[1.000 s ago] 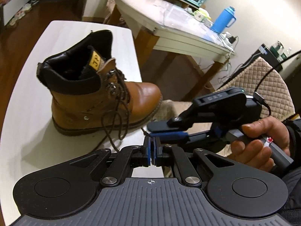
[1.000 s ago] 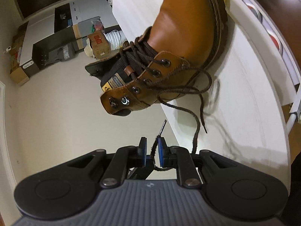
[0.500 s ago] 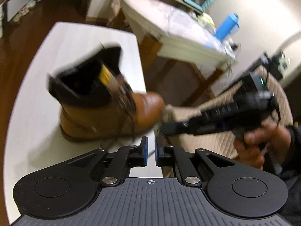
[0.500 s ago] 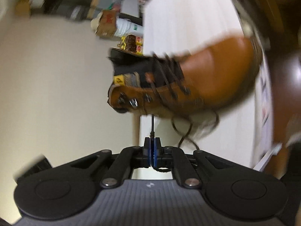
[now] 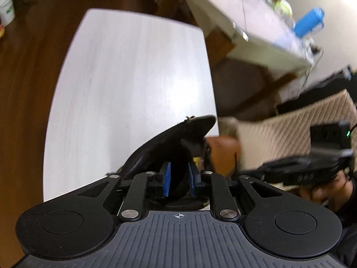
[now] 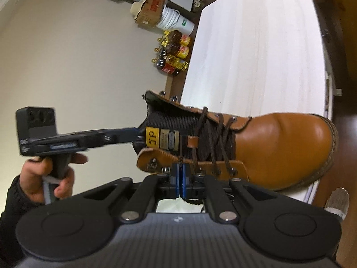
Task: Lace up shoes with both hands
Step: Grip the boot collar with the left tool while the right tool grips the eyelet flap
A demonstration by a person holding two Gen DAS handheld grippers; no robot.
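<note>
A tan leather boot (image 6: 283,147) with dark brown laces (image 6: 214,138) stands at the near edge of the white table (image 6: 256,55). My right gripper (image 6: 180,174) is shut on a lace strand beside the boot's upper eyelets. My left gripper (image 5: 179,179) sits at the boot's black padded collar (image 5: 178,138). Its jaws are opening, and the collar lies between the blue pads (image 5: 167,178). In the right wrist view the left gripper (image 6: 133,134), held by a hand (image 6: 44,176), reaches into the boot's mouth next to the yellow tongue label (image 6: 151,137).
Several bottles (image 6: 174,53), a white bucket (image 6: 176,20) and a cardboard box (image 6: 151,9) stand on the floor past the table. A bigger table with a blue bottle (image 5: 309,22) and a quilted beige chair (image 5: 290,129) lie to the right.
The left gripper has moved in from beside the boot to its collar and its jaws have spread. The right gripper has shut on the lace, rolled and risen beside the eyelets.
</note>
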